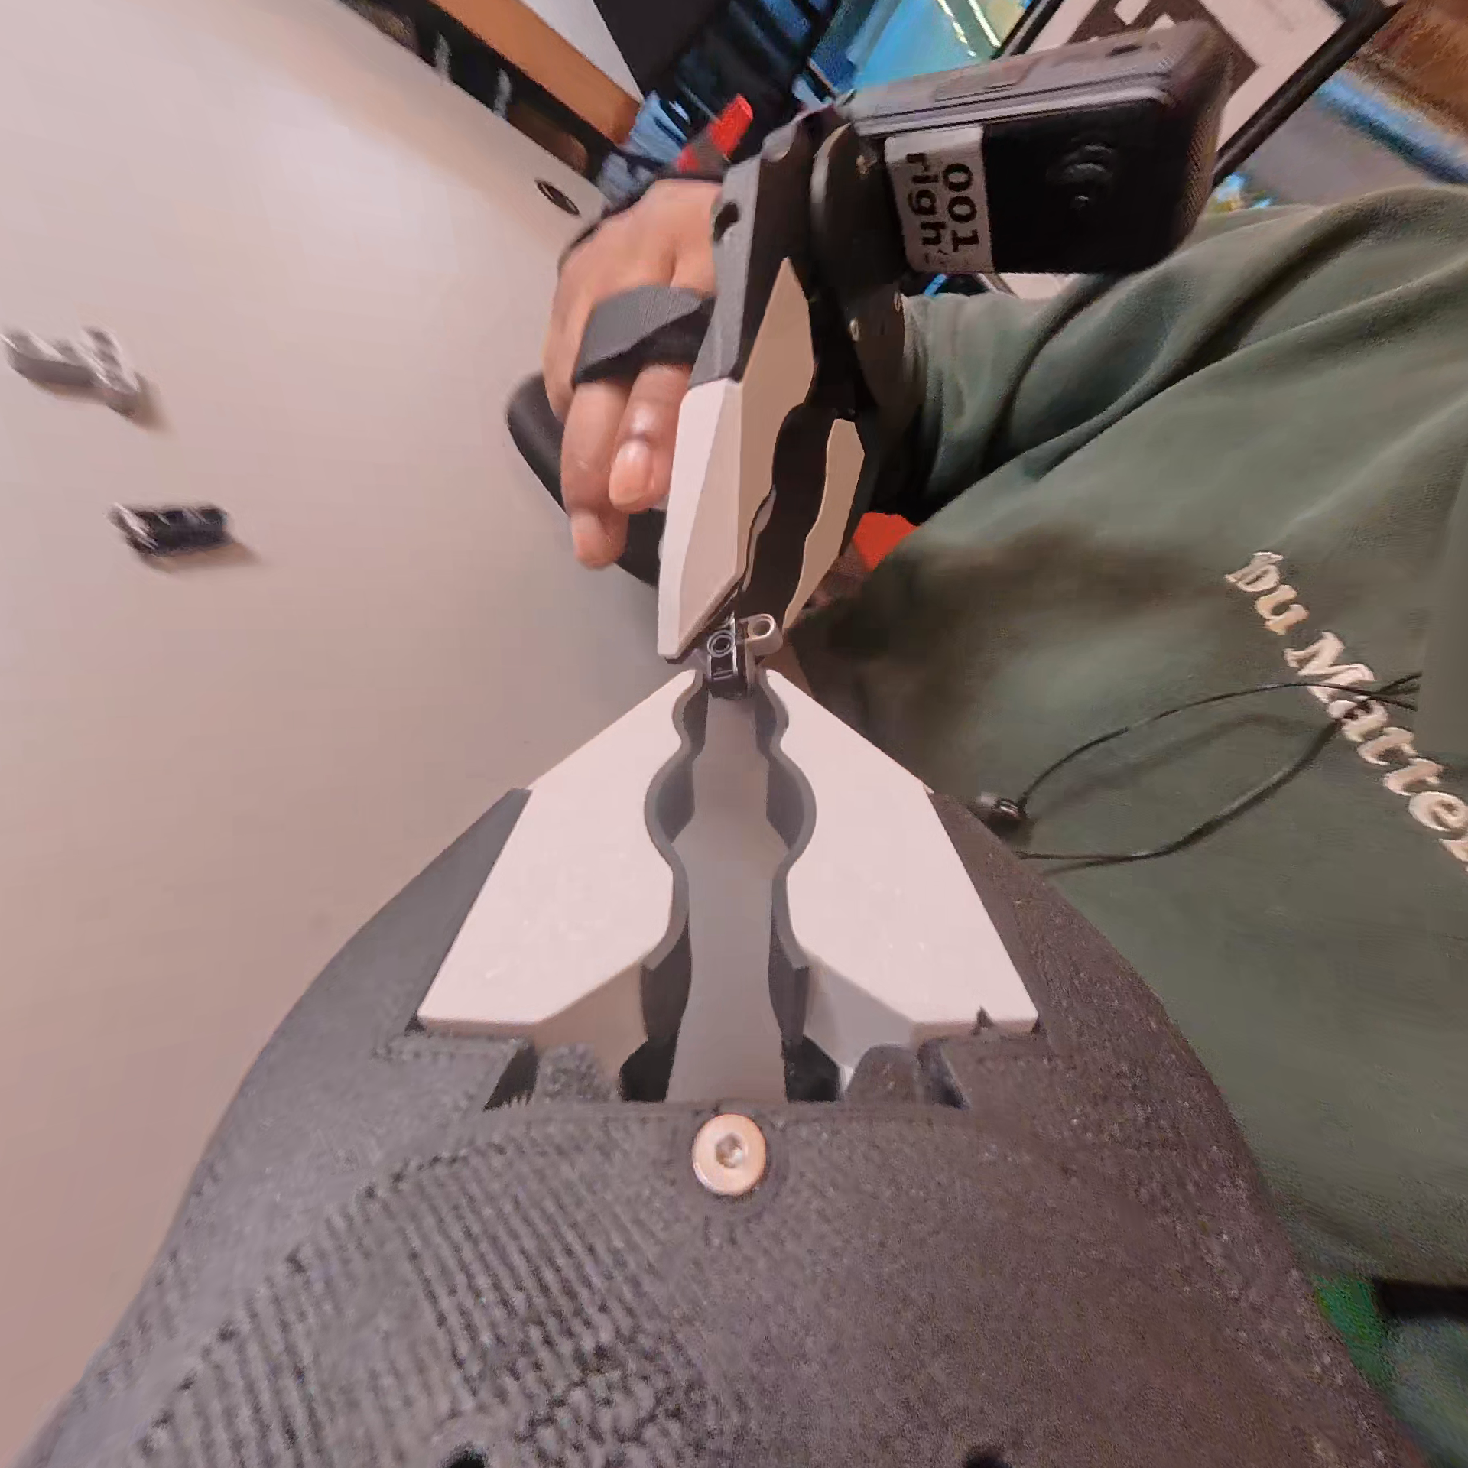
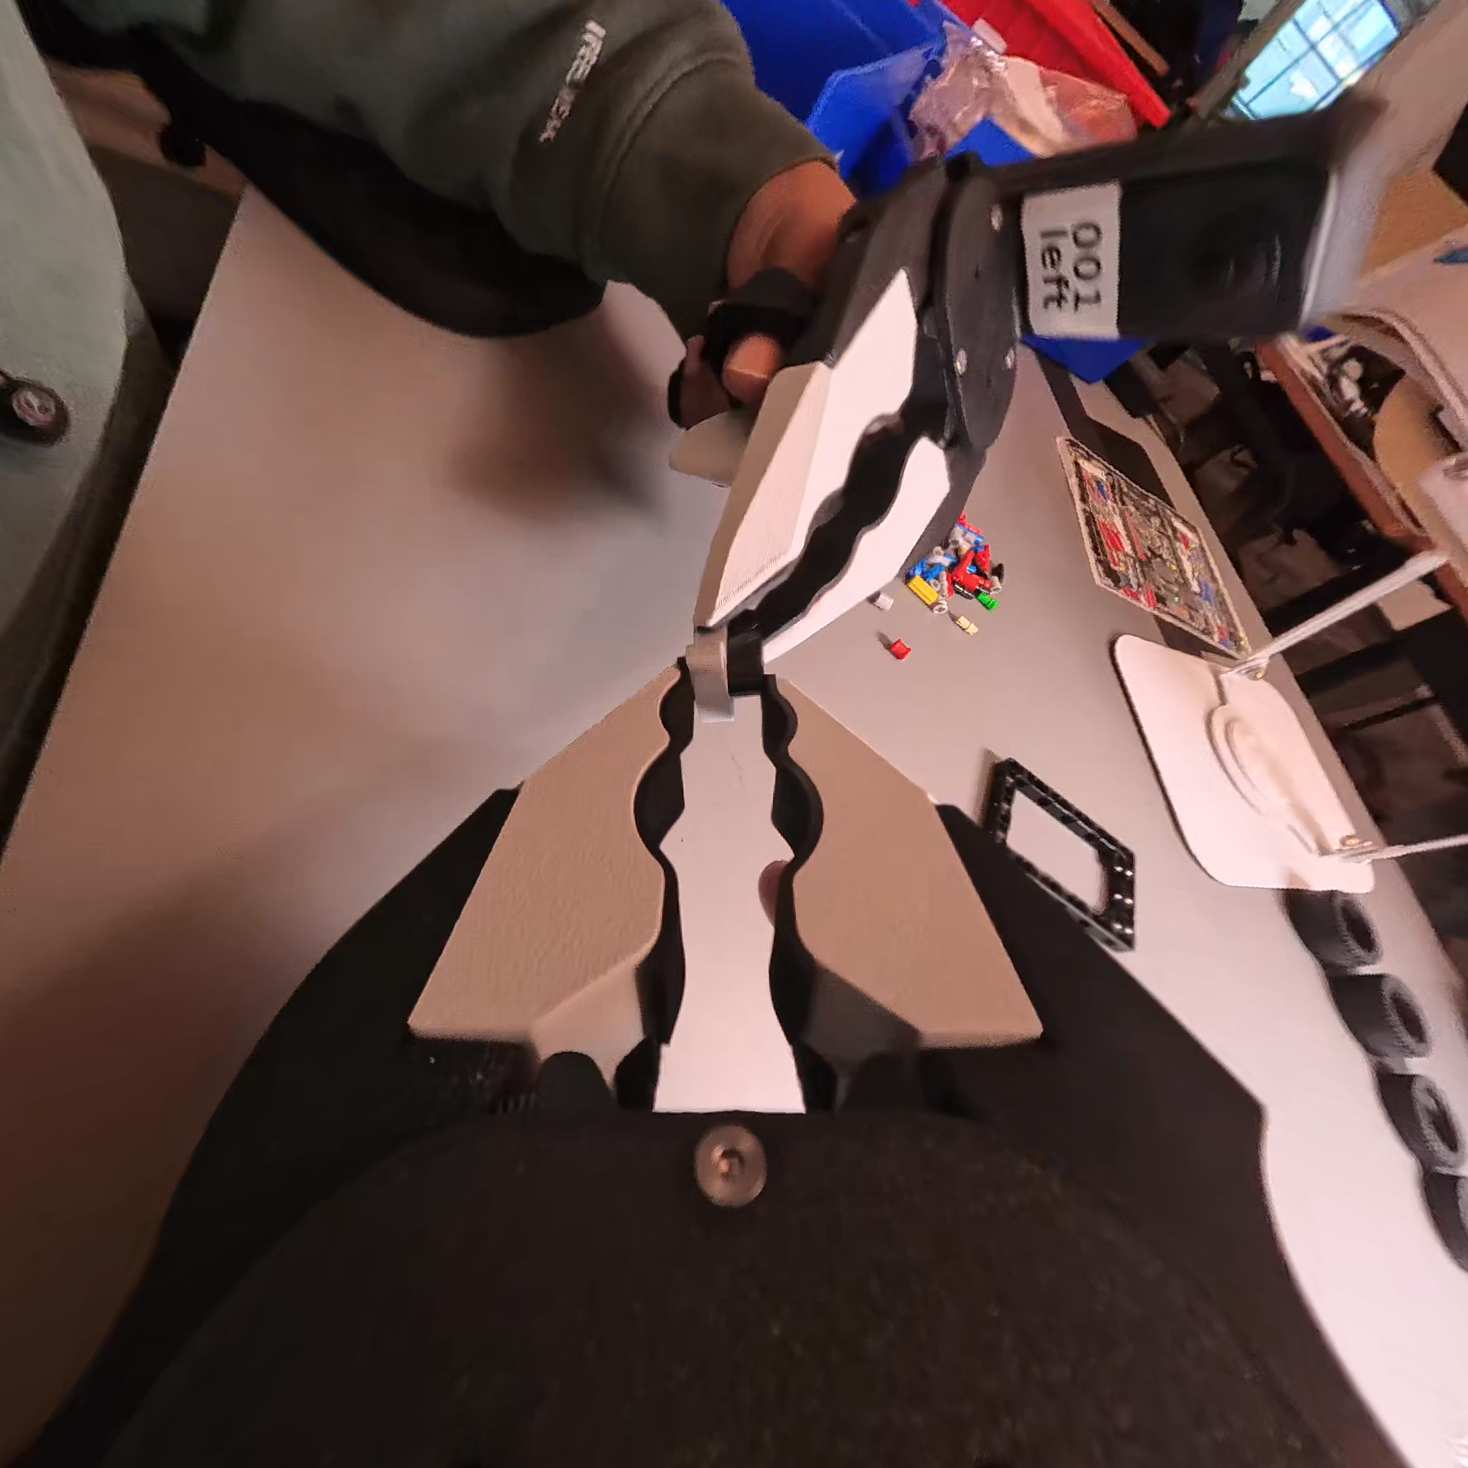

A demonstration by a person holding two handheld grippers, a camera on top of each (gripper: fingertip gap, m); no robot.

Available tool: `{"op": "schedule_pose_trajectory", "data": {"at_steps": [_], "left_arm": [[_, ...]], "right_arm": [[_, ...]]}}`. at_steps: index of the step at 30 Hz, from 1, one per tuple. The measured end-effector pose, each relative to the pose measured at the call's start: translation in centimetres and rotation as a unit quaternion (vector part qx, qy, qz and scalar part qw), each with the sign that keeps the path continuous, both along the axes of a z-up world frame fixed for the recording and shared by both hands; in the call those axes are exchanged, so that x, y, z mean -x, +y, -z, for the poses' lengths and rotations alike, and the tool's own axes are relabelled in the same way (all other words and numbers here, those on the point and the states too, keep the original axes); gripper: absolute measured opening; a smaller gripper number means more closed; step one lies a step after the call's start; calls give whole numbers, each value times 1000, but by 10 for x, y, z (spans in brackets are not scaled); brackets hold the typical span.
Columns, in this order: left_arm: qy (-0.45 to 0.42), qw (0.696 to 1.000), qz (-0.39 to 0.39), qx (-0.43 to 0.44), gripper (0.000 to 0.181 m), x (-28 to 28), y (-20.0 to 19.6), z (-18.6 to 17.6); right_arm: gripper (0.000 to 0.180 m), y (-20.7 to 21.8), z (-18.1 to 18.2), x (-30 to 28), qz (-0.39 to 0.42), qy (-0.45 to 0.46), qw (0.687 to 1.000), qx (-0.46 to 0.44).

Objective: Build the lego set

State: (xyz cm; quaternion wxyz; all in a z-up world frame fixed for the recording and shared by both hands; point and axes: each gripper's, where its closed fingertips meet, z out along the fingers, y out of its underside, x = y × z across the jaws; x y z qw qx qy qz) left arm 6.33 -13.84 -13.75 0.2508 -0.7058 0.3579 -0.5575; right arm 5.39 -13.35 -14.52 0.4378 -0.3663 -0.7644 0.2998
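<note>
Both grippers meet tip to tip above the table. In the left wrist view my left gripper (image 1: 727, 681) is shut on a small black lego piece (image 1: 724, 659). My right gripper (image 1: 739, 627) comes down from above, shut on a small grey lego piece (image 1: 762, 627) that touches the black one. In the right wrist view my right gripper (image 2: 723, 679) holds the grey piece (image 2: 709, 685). The left gripper (image 2: 735, 631) holds the black piece (image 2: 745, 666) against it. Whether the two pieces are locked together is hidden by the fingertips.
On the table (image 2: 357, 596) lie a pile of coloured lego pieces (image 2: 957, 568), a black rectangular frame (image 2: 1060, 854), an instruction sheet (image 2: 1152, 548), a white stand base (image 2: 1223, 762) and black tyres (image 2: 1390, 1025). Loose black pieces (image 1: 171, 528) lie at the left. Blue bins (image 2: 866, 103) stand behind. Both grippers' tips are close together, under 4 cm apart.
</note>
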Motion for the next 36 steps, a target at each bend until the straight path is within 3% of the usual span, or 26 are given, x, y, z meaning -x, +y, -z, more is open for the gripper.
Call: {"op": "schedule_pose_trajectory", "data": {"at_steps": [4, 7, 8, 11, 19, 23, 27, 30, 32, 36], "left_arm": [[39, 989, -47, -136, 31, 4, 9, -18], [100, 957, -68, -263, 23, -1, 13, -23], [114, 948, -69, -288, 16, -3, 13, -23], [146, 931, -68, -328, 15, -4, 14, -22], [157, 923, -47, -347, 15, 0, 15, -15], [138, 938, -87, -306, 17, 7, 30, -9], [166, 935, -177, -259, 28, 34, 66, 9], [199, 926, -215, -237, 27, 46, 81, 26], [224, 922, -225, -220, 27, 48, 85, 38], [247, 921, -225, -199, 28, 46, 84, 53]], "right_arm": [[14, 8, -12, -3, 18, 24, 995, 98], [14, 8, -18, -3, 18, 32, 991, 130], [14, 7, -20, -2, 14, 34, 990, 137], [15, 8, -20, 1, 9, 33, 987, 154], [18, 10, -19, 2, 14, 39, 993, 108], [14, 26, -11, 4, 63, 22, 996, 61], [14, 91, 31, 2, 192, -78, 967, -145], [14, 108, 58, 8, 203, -156, 935, -244], [15, 108, 64, 14, 197, -182, 925, -269], [14, 102, 65, 21, 191, -206, 932, -230]]}}
